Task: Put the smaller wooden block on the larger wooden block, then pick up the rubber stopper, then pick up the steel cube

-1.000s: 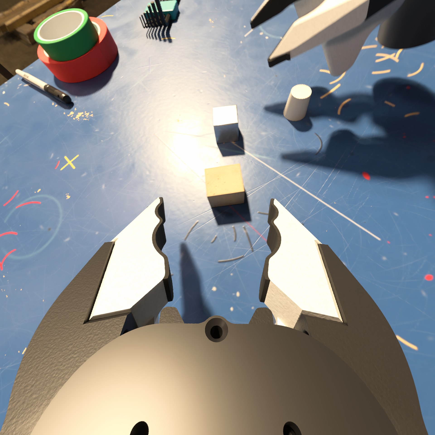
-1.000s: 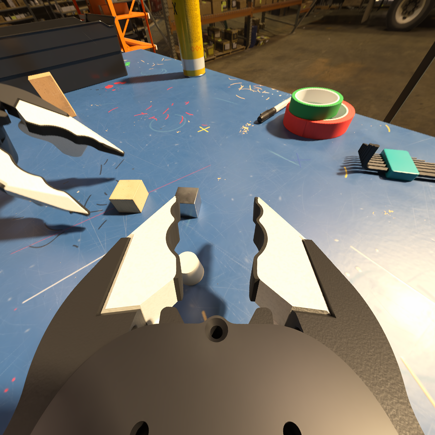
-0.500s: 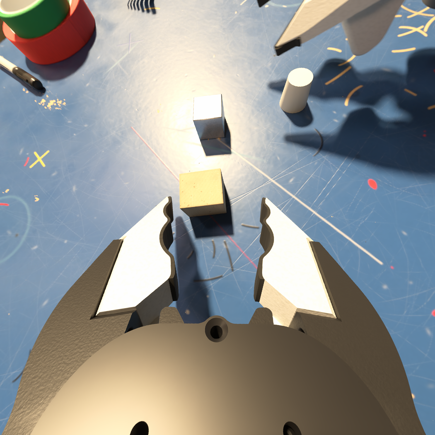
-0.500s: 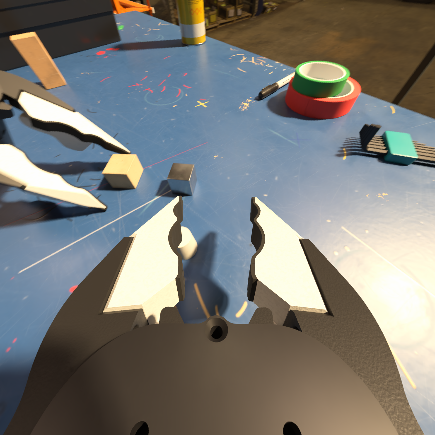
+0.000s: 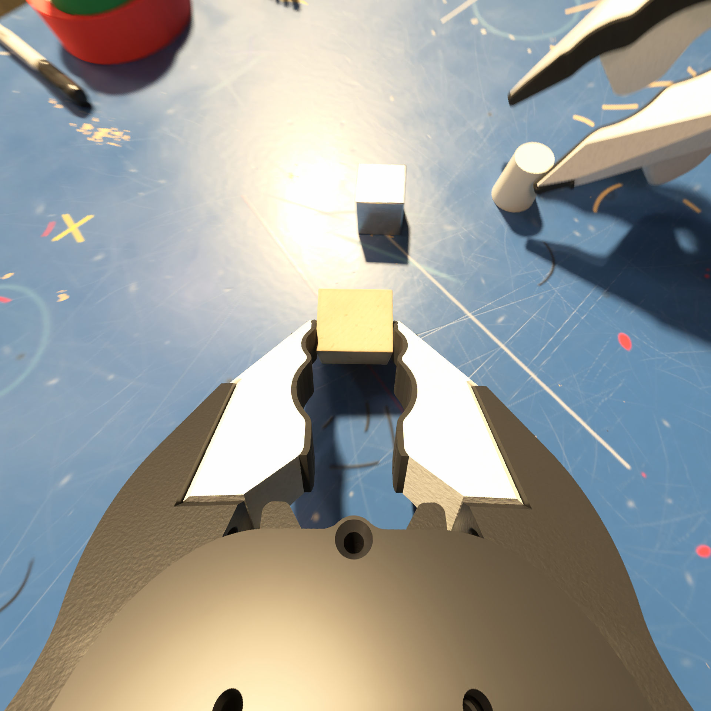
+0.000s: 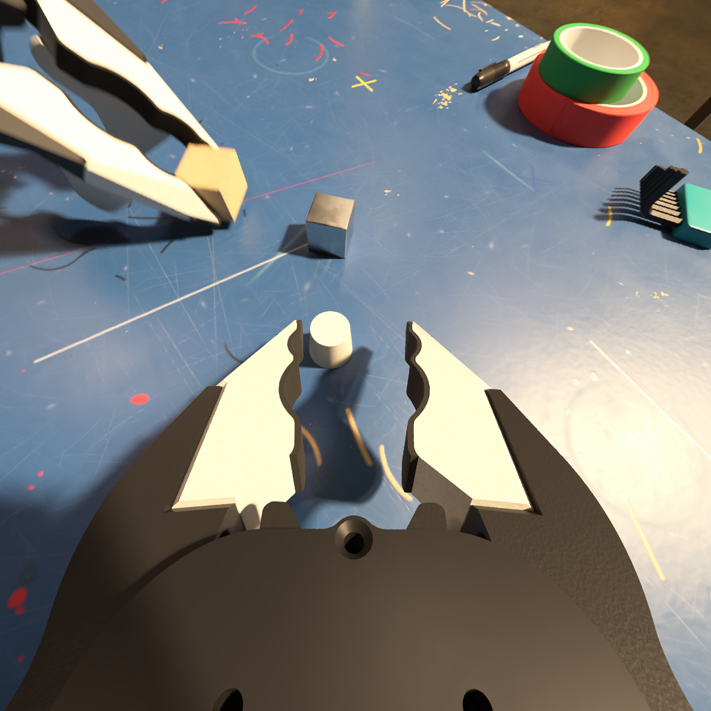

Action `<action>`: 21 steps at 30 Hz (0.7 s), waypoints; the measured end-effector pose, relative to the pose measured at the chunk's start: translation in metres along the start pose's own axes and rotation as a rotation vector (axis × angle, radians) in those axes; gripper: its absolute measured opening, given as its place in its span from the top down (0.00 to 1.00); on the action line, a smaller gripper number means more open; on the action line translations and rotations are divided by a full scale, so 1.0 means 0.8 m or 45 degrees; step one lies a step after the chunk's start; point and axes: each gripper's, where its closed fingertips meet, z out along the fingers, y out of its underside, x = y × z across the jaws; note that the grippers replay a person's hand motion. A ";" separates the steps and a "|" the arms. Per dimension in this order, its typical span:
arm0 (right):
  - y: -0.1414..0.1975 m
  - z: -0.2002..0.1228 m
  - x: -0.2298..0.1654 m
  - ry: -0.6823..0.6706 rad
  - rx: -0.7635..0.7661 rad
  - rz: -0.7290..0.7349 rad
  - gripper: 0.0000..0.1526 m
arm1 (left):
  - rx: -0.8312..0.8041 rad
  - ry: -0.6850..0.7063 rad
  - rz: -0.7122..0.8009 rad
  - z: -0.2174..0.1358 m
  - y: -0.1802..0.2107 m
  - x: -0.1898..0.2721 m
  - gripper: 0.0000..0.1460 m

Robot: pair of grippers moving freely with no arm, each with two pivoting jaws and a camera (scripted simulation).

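table (image 5: pixel 154 346): blue, scratched, paint flecks all over; everything sits on it
tape rolls (image 6: pixel 588 88): green on top of red, far right in the right wrist view, well apart from the work
left gripper (image 5: pixel 354 331): jaws closed onto the smaller wooden block, fingertips pressing both its side faces
right gripper (image 6: pixel 352 327): jaws spread wide, gripping nothing; low over the table, rubber stopper just beside its left fingertip and off-centre in the gap
hex key set (image 6: pixel 673 204): black keys in a teal holder, right edge, not involved
marker (image 6: pixel 500 69): black and white, lying by the tape rolls
smaller wooden block (image 5: pixel 354 327): pale tan cube, pinched at the left gripper's tips; in the right wrist view it looks at or just off the table, can't tell which
steel cube (image 6: pixel 331 225): shiny grey, untouched, on the table between block and stopper
rubber stopper (image 6: pixel 331 340): white tapered plug, upright, on the table
larger wooden block: not visible in either view, place unknown
step in hand: step one, block grasped, stacking not yet done
next move, left: judged – lift the block clear, carry it to the larger block, lower flat, release; steel cube sits close ahead, so go up first
next move, right: judged – shift left to centre the stopper, then close; tapered side could slip, grip low
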 end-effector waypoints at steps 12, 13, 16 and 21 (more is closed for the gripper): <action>0.009 0.007 -0.014 -0.044 -0.081 -0.051 0.74 | 0.169 -0.526 -0.355 -0.290 0.033 -0.261 0.74; 0.010 0.007 -0.014 -0.050 -0.085 -0.046 0.75 | 0.091 -0.529 -0.410 -0.291 0.059 -0.282 0.74; 0.011 0.009 -0.013 -0.046 -0.099 -0.038 0.77 | -0.063 -0.520 -0.581 -0.280 0.129 -0.330 0.74; 0.011 0.009 -0.013 -0.040 -0.103 -0.042 0.81 | -0.102 -0.360 -0.759 -0.270 0.153 -0.342 0.44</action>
